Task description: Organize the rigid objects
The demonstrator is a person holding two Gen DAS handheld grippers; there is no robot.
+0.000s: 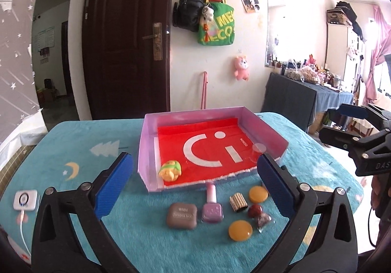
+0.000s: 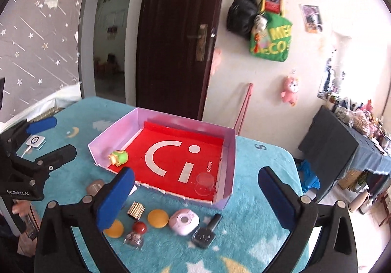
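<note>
The shallow pink cardboard box with a red liner (image 1: 212, 148) sat just beyond both tools, holding a yellow-green toy figure (image 1: 170, 170) and a clear plastic cup (image 2: 204, 183). Between the wide-spread, empty left tool (image 1: 195, 182) and the box lay a pink nail polish bottle (image 1: 212, 207), a brown soap-shaped block (image 1: 181, 215) and two orange discs (image 1: 240, 230) on the teal tabletop (image 1: 73, 150). The right tool (image 2: 195, 197) also gaped wide, empty.
</note>
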